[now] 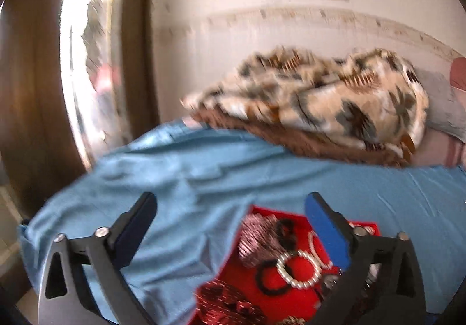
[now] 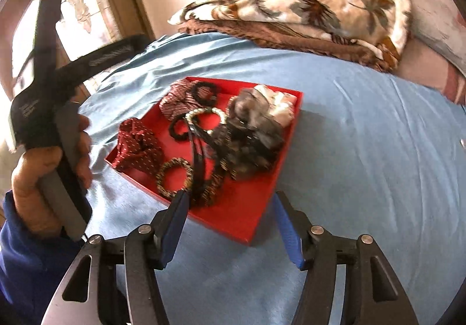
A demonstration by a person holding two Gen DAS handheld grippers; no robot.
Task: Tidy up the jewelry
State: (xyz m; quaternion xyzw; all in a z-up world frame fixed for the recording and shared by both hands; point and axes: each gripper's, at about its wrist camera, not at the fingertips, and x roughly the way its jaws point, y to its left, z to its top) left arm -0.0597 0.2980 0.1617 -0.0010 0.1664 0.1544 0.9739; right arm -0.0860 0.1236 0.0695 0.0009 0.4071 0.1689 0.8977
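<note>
A red tray (image 2: 247,217) lies on a blue sheet and holds scrunchies, black hair ties, a black headband, a grey hair claw (image 2: 253,132) and a pearl bracelet (image 2: 204,113). My right gripper (image 2: 230,202) is open and empty, its fingertips over the tray's near edge. My left gripper (image 1: 233,205) is open and empty above the tray's far left corner; the tray (image 1: 291,269) and the pearl bracelet (image 1: 297,268) show between its fingers. The left gripper's body and the hand holding it show at the left of the right wrist view.
The blue sheet (image 2: 364,150) covers the bed. A crumpled floral blanket (image 2: 305,1) lies at the far side against the wall. A bright window (image 1: 87,62) and a dark wooden frame stand at the left, past the bed's edge.
</note>
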